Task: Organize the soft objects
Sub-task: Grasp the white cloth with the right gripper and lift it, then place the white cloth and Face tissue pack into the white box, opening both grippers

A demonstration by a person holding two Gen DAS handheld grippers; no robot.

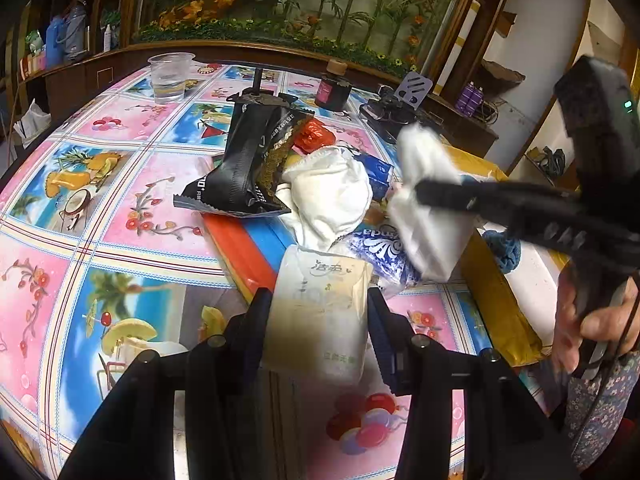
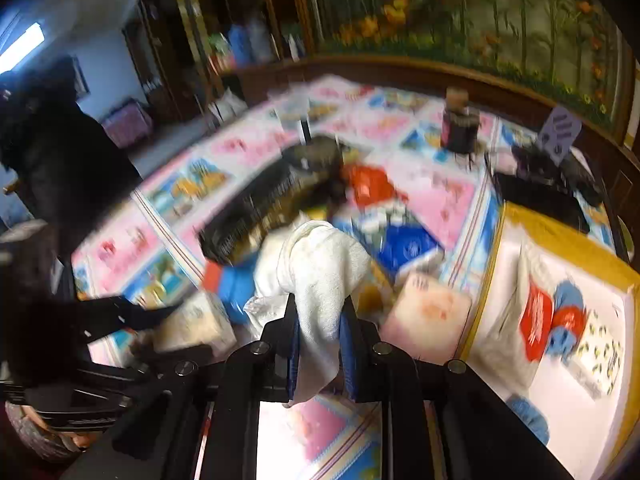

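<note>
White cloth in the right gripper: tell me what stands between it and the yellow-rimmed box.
Nothing visible does. The right gripper holds the white cloth above the pile, and the yellow-rimmed box lies open at the right. Only a pink packet rests on the table beside its near rim, below the cloth.

White cloth [image 2: 320,264]; black foil bag [image 1: 240,168]; red wrapper [image 1: 314,134]; pale tissue pack [image 1: 324,312]; yellow-rimmed white box [image 2: 560,240]; bench [image 1: 120,240] cover pink-and-blue squares with fruit and flowers.
</note>
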